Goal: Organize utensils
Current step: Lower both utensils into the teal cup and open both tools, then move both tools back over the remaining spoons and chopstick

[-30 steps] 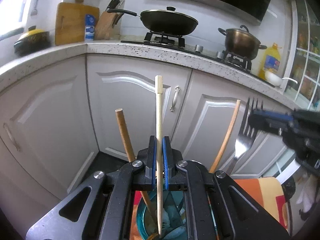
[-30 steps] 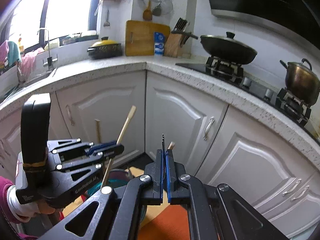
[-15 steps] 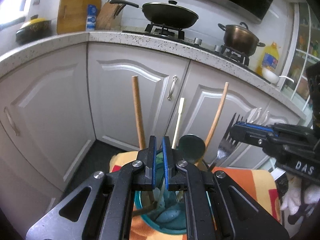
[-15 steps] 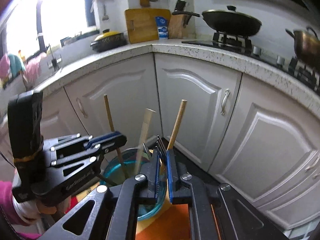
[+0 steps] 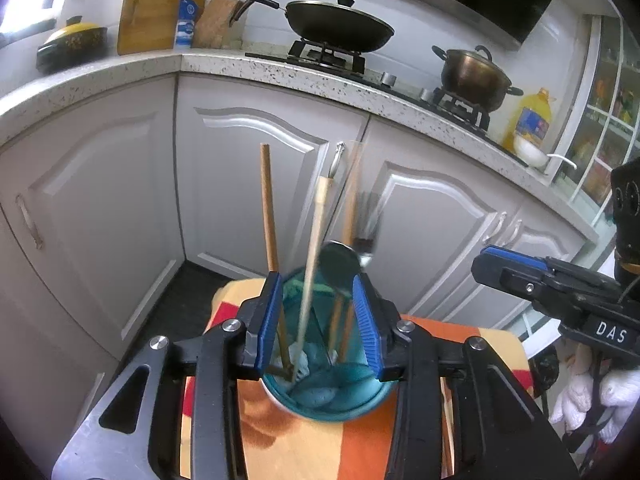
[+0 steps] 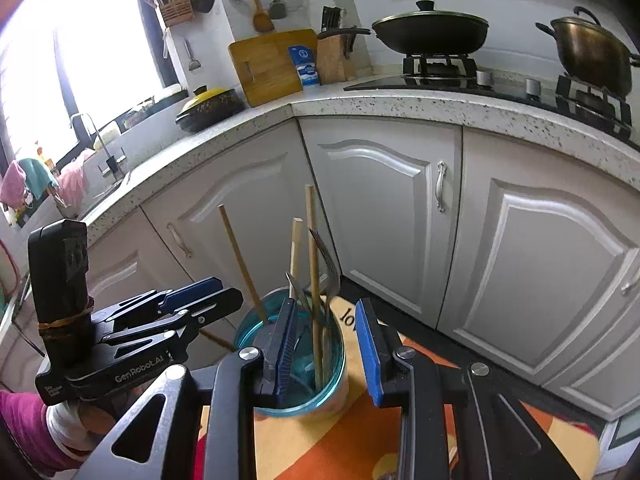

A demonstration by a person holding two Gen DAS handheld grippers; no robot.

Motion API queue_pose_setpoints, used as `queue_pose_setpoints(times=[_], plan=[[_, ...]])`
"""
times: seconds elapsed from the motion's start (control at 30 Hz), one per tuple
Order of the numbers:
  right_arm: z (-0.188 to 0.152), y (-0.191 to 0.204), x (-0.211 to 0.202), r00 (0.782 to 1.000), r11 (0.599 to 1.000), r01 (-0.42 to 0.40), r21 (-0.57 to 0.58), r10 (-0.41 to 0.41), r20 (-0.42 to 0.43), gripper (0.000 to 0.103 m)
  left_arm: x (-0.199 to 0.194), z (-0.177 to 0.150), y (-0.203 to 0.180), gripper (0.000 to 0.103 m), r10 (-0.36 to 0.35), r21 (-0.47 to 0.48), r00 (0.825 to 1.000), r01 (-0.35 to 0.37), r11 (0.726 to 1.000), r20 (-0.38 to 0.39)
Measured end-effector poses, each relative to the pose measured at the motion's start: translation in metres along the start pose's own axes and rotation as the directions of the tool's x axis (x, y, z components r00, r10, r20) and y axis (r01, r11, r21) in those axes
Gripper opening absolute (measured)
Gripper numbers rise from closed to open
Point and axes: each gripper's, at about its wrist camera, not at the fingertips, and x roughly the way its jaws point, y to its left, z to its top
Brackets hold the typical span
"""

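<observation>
Where lettering shows | left gripper point(image 6: 208, 294): "GenRobot.AI" | right gripper point(image 5: 486, 264): "DAS"

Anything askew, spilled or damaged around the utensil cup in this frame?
Nothing stands out. The teal cup stands upright on the orange cloth, with chopsticks, fork and spoon leaning loosely inside. Both grippers, left and right, are open, having just released.

i am looking at a home kitchen: a speckled stone counter point(image 6: 400, 108) over white cabinet doors point(image 6: 384, 208), a lidded wok point(image 6: 430, 32) on a gas stove point(image 6: 440, 66), a cutting board point(image 6: 268, 66), a knife block point(image 6: 332, 56).
</observation>
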Motion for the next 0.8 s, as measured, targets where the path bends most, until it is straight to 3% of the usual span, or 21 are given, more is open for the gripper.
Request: queue_pose_setpoints(times=[0.3,0.8], plan=[[-0.024,0.000,-0.022,1.000,1.000,0.017,0.022,-0.017,-0.008,0.032,-0.015,-0.010,-0.026,0.036,0.024,0.046,1.000,-0.024,0.999,-0.017],[-0.064,-0.007,-0.075,0.994,0.991,0.104,0.085,-0.107,0.027,0.038,-0.030,-0.027,-0.077,0.047,-0.010,0.115,0.999,0.016,0.993,-0.049]])
